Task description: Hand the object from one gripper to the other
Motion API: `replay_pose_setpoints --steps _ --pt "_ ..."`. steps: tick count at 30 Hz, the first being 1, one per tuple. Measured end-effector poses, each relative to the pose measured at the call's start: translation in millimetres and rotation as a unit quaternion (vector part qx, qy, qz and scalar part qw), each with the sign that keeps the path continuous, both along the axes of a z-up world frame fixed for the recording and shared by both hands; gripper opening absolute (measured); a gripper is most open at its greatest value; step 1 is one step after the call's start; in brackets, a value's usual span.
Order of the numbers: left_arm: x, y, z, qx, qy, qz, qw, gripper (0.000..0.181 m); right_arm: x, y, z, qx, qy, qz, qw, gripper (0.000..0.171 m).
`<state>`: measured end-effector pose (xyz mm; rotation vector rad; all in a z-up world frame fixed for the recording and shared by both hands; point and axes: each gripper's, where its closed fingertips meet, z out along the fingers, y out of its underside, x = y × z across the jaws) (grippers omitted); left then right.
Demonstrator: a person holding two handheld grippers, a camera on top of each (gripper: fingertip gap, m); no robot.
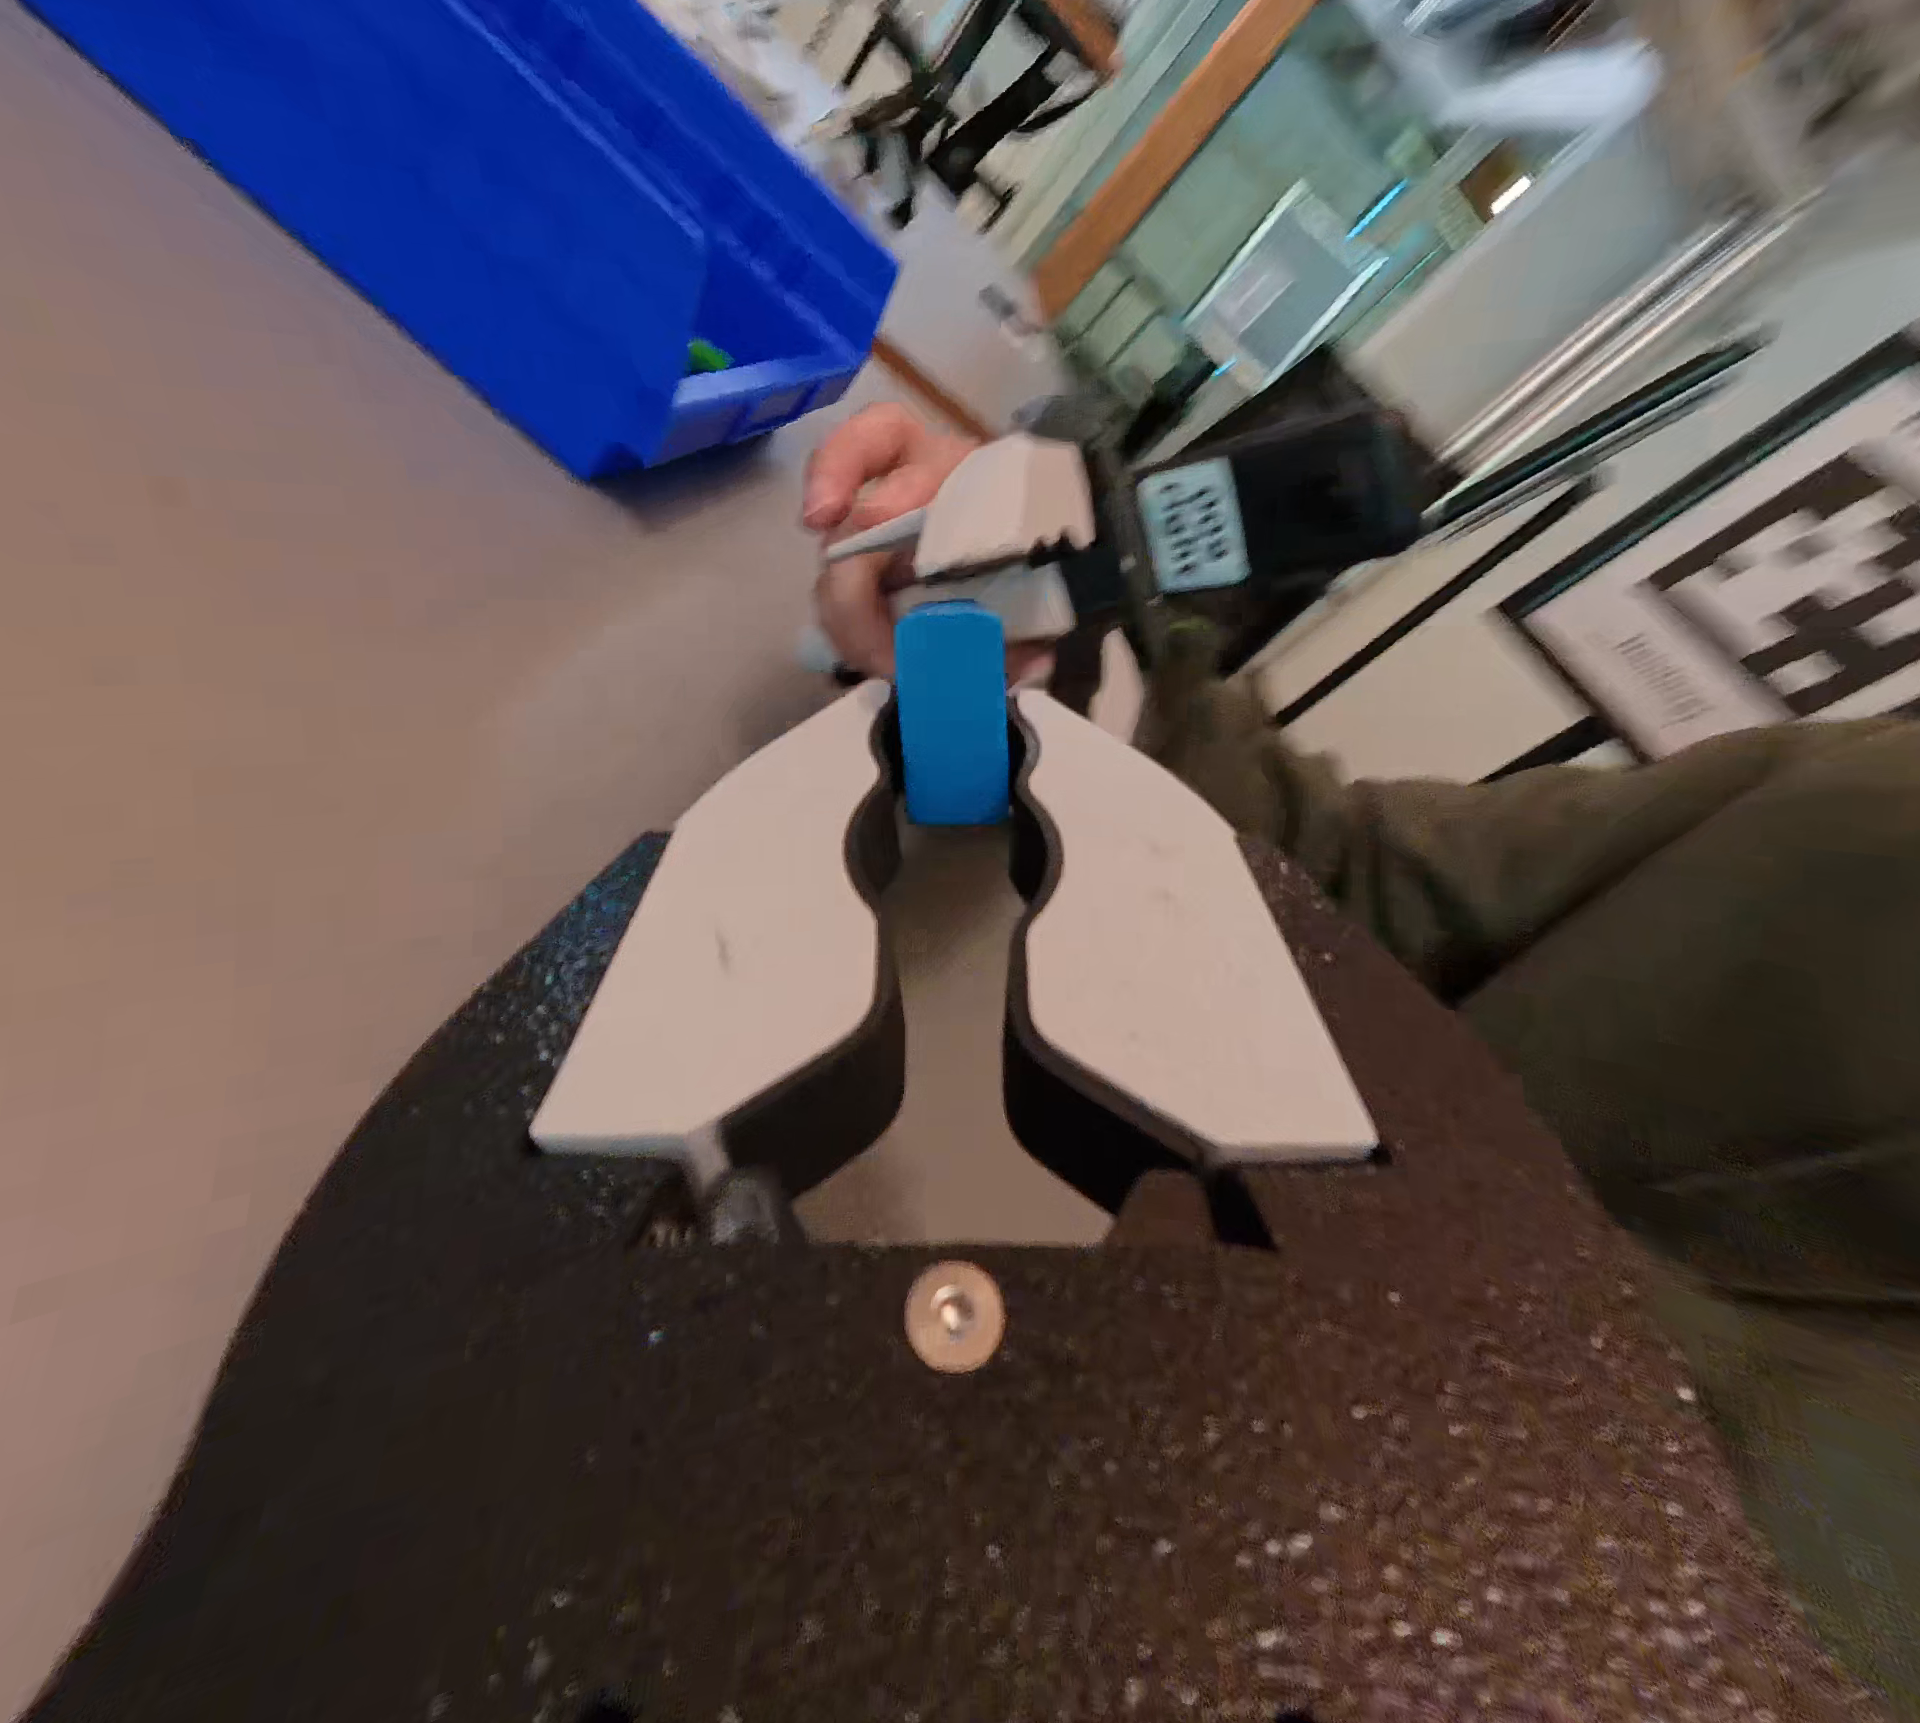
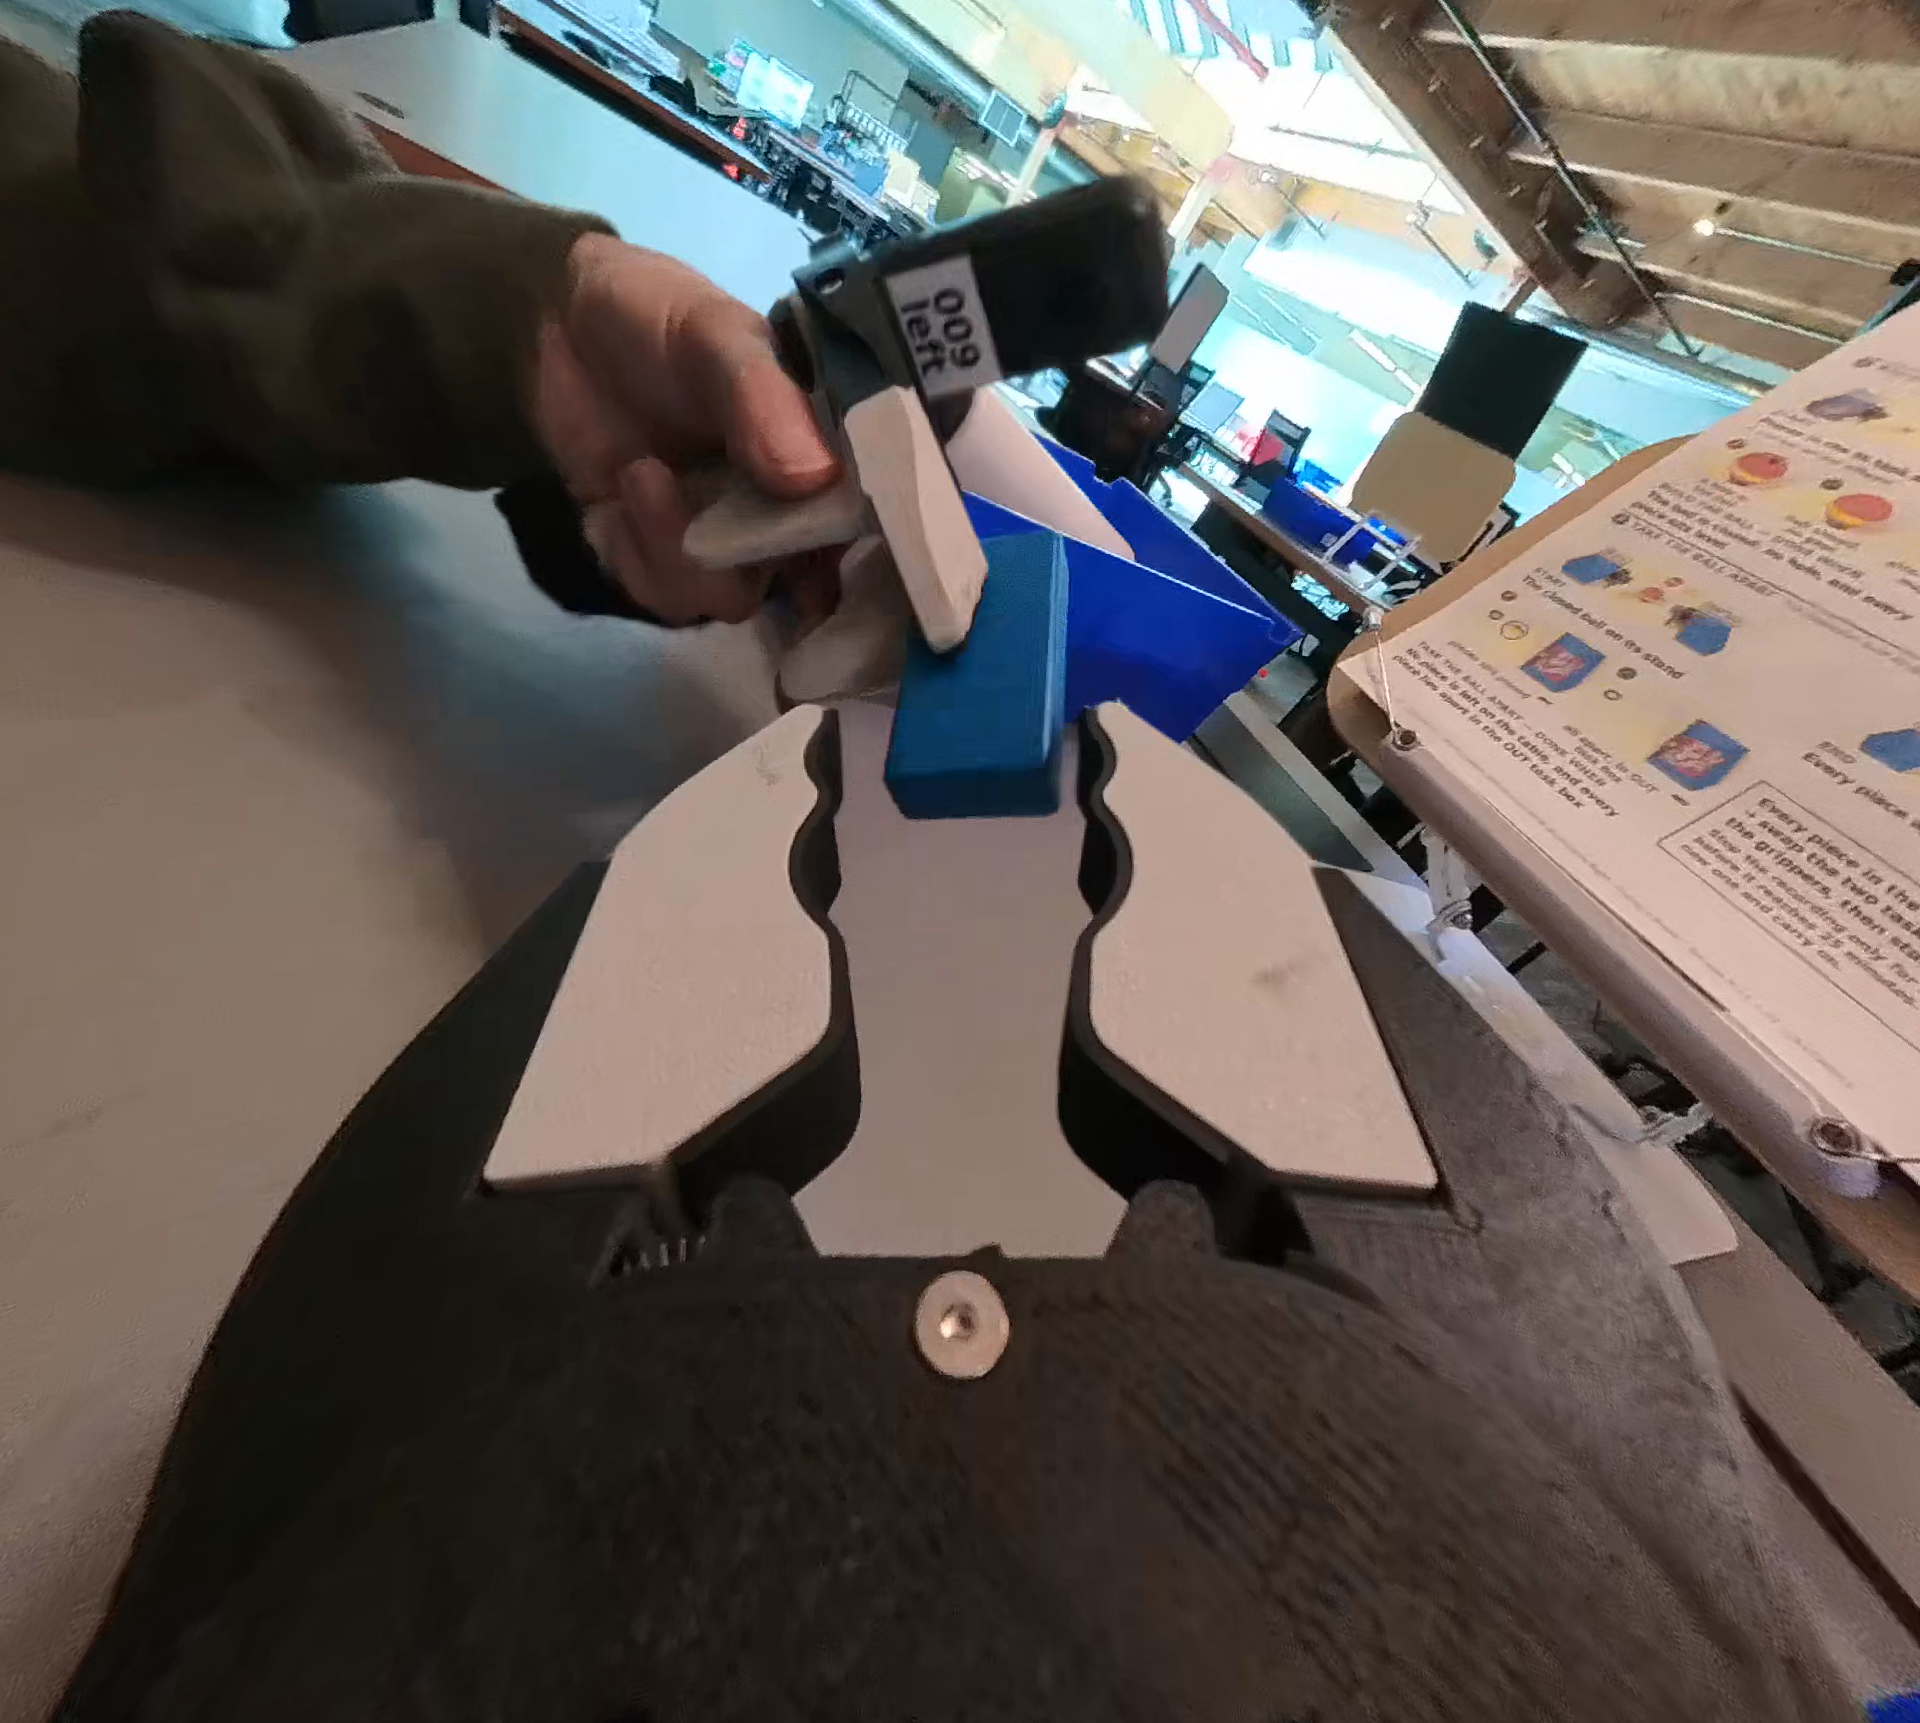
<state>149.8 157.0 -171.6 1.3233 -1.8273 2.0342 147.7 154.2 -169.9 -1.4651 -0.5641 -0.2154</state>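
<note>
A blue rectangular block (image 1: pixel 953 717) is clamped between the tips of my left gripper (image 1: pixel 952 705), which is shut on it and holds it above the table. In the right wrist view the same block (image 2: pixel 982 686) sits tilted between the spread white fingers of my right gripper (image 2: pixel 961 723). Those fingers stand open on either side of it with gaps showing. The left gripper (image 2: pixel 899 650) comes in from above left there, held by a hand. The right gripper (image 1: pixel 1003 530) shows just beyond the block in the left wrist view, also in a hand.
A blue plastic bin (image 1: pixel 468 115) stands on the grey table (image 1: pixel 208 686), with a small green piece (image 1: pixel 709 354) inside; the bin (image 2: pixel 1153 624) also shows behind the block. A board with a printed sheet (image 2: pixel 1662 717) stands at the right. An olive sleeve (image 1: pixel 1610 925) crosses the right side. The grippers are tip to tip, or close to it.
</note>
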Motion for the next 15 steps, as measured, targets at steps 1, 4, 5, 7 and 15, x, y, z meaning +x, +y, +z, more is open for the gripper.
replay_pose_setpoints --steps 1,4,5,7,15 --pt "-1 3 -6 0.049 -0.004 0.005 0.999 0.016 0 -1 1 0.002 -0.012 0.0 1.0 0.049" --pt "-10 12 -23 0.176 -0.001 -0.012 0.984 0.016 1 -5 -6 -0.023 -0.087 -0.014 0.996 0.064" --pt "-18 11 -25 0.195 0.001 -0.037 0.98 0.016 -3 -6 -7 -0.029 -0.108 -0.008 0.994 0.069" --pt "-32 9 -24 0.207 0.004 -0.079 0.975 0.016 -14 -6 -13 -0.059 -0.154 0.015 0.986 0.071" --pt "-61 11 -22 0.235 0.014 -0.154 0.96 0.017 -53 17 -22 -0.169 -0.376 0.073 0.908 0.085"
